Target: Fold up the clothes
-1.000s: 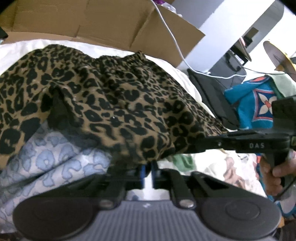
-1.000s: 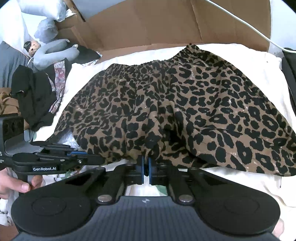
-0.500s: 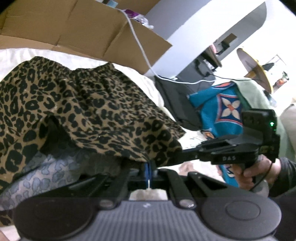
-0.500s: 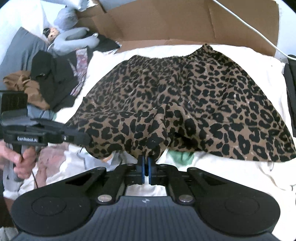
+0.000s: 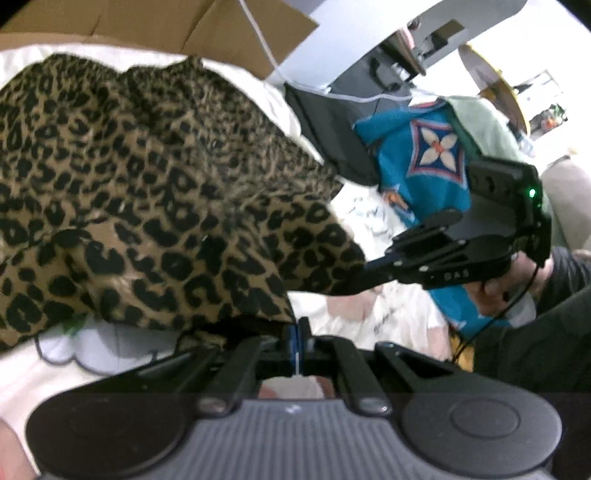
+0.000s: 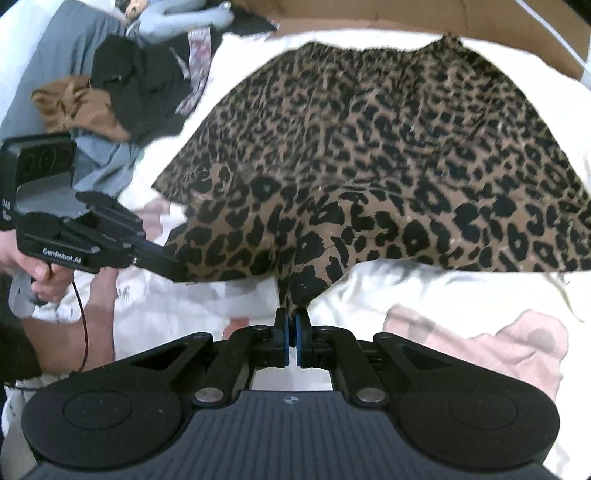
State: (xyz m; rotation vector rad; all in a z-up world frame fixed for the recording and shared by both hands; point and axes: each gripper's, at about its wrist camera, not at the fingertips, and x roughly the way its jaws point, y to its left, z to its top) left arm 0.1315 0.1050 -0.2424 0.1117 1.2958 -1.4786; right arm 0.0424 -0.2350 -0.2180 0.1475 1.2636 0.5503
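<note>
A leopard-print skirt point(image 6: 369, 147) lies spread on a white bedsheet point(image 6: 406, 291), its waistband at the far side. My right gripper point(image 6: 291, 315) is shut on the near hem, which hangs in a pinched fold from its tips. In the same view my left gripper point(image 6: 179, 273) grips the hem's left corner, held by a hand. In the left wrist view my left gripper point(image 5: 298, 326) is shut on the skirt point(image 5: 147, 184) edge, and my right gripper point(image 5: 351, 282) pinches the hem further right. The near hem is lifted off the sheet between both.
Cardboard box flaps point(image 6: 406, 14) stand behind the bed. A heap of dark, brown and grey clothes point(image 6: 110, 85) sits at the far left. A pink garment point(image 6: 480, 343) lies near right. A teal patterned cloth point(image 5: 424, 155), black bag point(image 5: 332, 129) and white cable point(image 5: 266, 48) are at the right.
Both grippers have risen and pulled back with the near hem, which now hangs clear of the sheet. The pale blue underside seen earlier is out of sight.
</note>
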